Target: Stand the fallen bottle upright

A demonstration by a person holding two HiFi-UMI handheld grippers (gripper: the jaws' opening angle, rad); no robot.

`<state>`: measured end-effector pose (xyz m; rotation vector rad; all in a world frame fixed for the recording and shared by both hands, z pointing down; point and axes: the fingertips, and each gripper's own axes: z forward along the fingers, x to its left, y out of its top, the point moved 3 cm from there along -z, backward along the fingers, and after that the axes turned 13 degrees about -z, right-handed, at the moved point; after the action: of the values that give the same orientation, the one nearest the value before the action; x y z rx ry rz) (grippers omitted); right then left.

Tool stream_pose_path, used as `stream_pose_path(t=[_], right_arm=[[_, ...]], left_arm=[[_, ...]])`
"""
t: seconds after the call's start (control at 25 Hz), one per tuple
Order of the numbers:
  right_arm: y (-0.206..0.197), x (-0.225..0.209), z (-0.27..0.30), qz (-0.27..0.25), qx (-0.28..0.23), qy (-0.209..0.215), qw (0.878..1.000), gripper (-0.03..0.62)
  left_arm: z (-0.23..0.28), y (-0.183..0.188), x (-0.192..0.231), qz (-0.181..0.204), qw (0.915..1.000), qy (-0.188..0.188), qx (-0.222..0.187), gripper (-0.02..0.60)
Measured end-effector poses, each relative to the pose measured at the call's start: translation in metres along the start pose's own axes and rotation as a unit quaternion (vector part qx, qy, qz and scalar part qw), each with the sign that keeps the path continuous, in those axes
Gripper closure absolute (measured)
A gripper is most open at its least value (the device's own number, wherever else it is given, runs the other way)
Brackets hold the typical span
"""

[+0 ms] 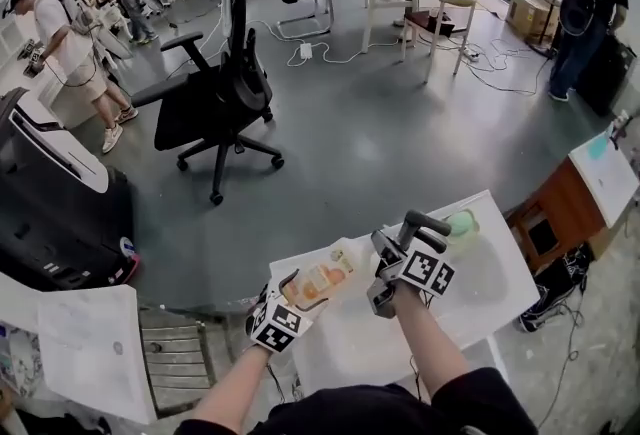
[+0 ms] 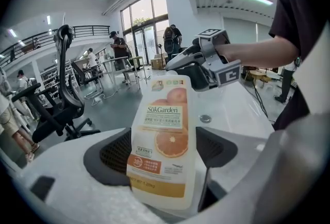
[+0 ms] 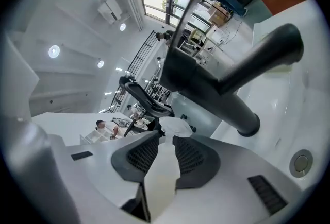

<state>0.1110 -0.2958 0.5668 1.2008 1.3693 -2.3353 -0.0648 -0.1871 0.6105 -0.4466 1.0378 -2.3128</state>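
A white bottle point(image 1: 322, 280) with an orange-fruit label hangs tilted over the white table point(image 1: 485, 278), held between both grippers. My left gripper point(image 1: 302, 293) is shut on its lower body; in the left gripper view the label point(image 2: 166, 135) fills the gap between the two dark pads point(image 2: 114, 153). My right gripper point(image 1: 372, 258) is shut on the bottle's top end. In the right gripper view the pale neck point(image 3: 161, 179) runs between its pads and the white cap point(image 3: 173, 126) shows beyond them. The left gripper view shows the right gripper point(image 2: 181, 70) at the bottle's top.
A pale green round object point(image 1: 462, 223) sits at the table's far right corner. A small round metal disc point(image 2: 205, 118) lies on the tabletop. A black office chair point(image 1: 215, 103) stands on the grey floor beyond; a wooden cabinet point(image 1: 555, 213) is at the right. People stand further off.
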Motion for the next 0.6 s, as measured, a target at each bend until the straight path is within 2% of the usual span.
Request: stream_pose_path(t=[0.6], right_arm=[[0.051, 0.033, -0.031, -0.097, -0.027, 0.000, 0.995, 0.503]], left_arm=[[0.019, 0.032, -0.020, -0.024, 0.9974, -0.012, -0.067, 0.191]])
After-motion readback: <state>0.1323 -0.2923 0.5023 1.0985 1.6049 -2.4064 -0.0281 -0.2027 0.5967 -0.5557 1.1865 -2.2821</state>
